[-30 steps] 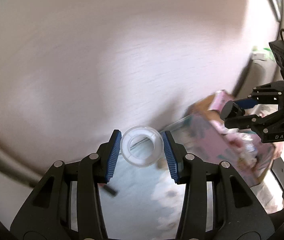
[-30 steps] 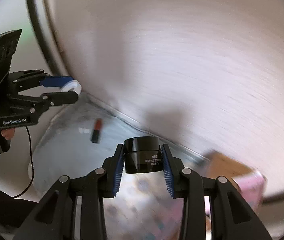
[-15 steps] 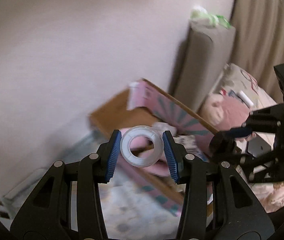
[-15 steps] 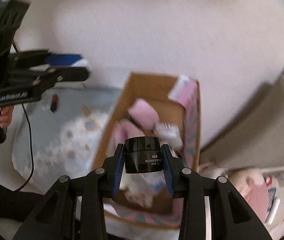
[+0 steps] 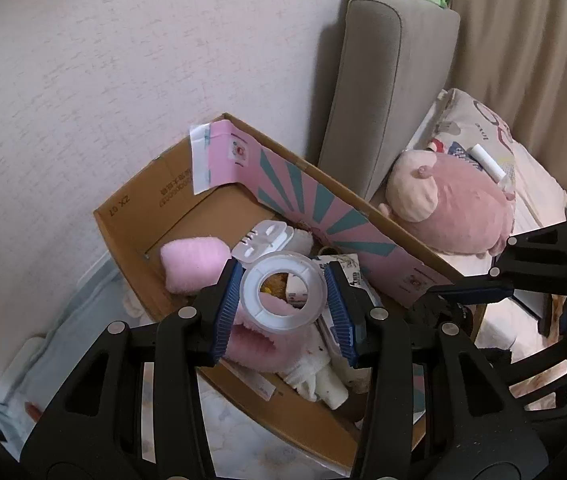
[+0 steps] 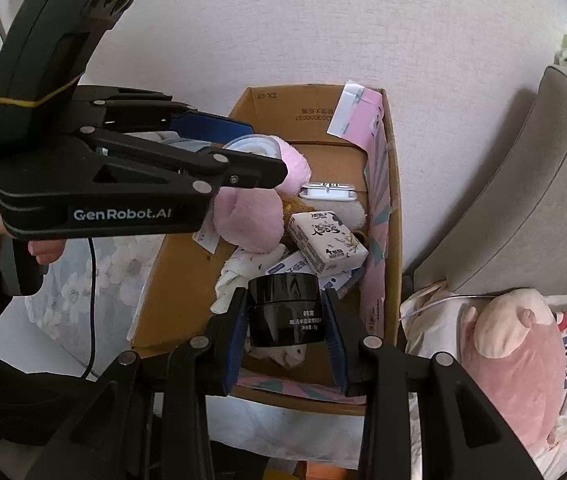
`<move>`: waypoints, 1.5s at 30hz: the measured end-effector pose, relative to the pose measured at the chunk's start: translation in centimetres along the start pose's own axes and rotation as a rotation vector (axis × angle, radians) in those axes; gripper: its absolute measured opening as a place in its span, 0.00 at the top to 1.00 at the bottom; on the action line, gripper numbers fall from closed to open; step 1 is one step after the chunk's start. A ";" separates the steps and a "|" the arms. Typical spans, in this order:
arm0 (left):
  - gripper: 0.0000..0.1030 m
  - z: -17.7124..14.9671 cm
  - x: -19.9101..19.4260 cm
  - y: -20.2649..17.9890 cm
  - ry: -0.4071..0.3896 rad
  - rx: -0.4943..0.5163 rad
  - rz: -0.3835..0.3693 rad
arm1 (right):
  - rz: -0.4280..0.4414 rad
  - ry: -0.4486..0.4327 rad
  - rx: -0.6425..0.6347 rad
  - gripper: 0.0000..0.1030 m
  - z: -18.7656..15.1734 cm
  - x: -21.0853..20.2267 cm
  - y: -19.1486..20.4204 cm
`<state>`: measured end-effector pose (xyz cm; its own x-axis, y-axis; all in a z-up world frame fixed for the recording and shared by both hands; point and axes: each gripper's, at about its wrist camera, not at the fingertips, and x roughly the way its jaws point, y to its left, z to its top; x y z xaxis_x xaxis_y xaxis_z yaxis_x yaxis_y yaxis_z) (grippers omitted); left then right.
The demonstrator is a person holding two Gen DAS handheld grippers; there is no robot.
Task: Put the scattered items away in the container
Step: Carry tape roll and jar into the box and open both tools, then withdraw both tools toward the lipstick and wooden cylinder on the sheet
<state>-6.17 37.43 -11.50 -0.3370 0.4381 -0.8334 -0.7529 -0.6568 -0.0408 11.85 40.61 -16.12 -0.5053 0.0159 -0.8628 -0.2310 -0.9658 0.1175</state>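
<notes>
You've swung both tongs from the wall to above the cardboard box (image 5: 131, 236). Left tongs (image 5: 283, 300) clamp the tape roll (image 5: 283, 316); right tongs (image 6: 285, 314) clamp the black jar (image 6: 283, 312), held over the clutter, ready to drop.

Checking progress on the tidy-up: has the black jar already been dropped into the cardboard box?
No, the black jar is clamped in the right gripper above the cardboard box.

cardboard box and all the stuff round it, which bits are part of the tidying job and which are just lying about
Part of the job:
- cardboard box, the container
- clear tape ring in the left gripper
- black jar in the right gripper

Just lying about:
- pink plush pig
- grey sofa arm
- floral mat
</notes>
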 end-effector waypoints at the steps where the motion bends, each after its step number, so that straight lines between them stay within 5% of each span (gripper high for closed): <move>1: 0.62 0.0 0.1 0.0 0.003 0.001 0.001 | 0.001 -0.001 0.002 0.68 0.0 0.1 -0.1; 6: 0.61 0.0 0.3 0.0 0.006 -0.003 -0.024 | -0.001 -0.005 -0.008 0.68 0.2 0.2 -0.2; 8: 0.37 -0.2 0.5 0.3 0.045 -0.034 -0.092 | 0.004 -0.004 -0.007 0.62 0.4 0.3 -0.1; 9: 0.00 -0.3 0.5 0.4 0.053 -0.036 -0.095 | 0.009 -0.006 -0.003 0.43 0.5 0.3 -0.1; 11: 0.00 -0.8 0.1 0.4 0.026 -0.027 -0.086 | 0.015 -0.024 -0.009 0.28 0.5 -0.1 0.1; 23: 0.00 -3.4 -4.9 3.4 -0.049 -0.011 -0.024 | -0.008 -0.050 -0.041 0.28 1.1 -1.8 2.1; 28: 0.00 -6.5 -8.6 7.2 -0.064 -0.022 0.075 | -0.018 -0.065 -0.104 0.27 2.1 -2.5 4.4; 39: 0.00 -15.2 -13.8 17.6 -0.074 -0.277 0.279 | 0.076 -0.140 -0.171 0.27 5.6 -2.6 10.3; 45: 0.00 -19.8 -14.8 24.2 -0.057 -0.543 0.378 | 0.109 -0.140 -0.189 0.27 7.9 -0.7 13.9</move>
<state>-8.25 2.94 -11.09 -0.5626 0.1384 -0.8150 -0.1897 -0.9812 -0.0357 2.41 29.26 -10.03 -0.6321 -0.0678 -0.7719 -0.0159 -0.9948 0.1004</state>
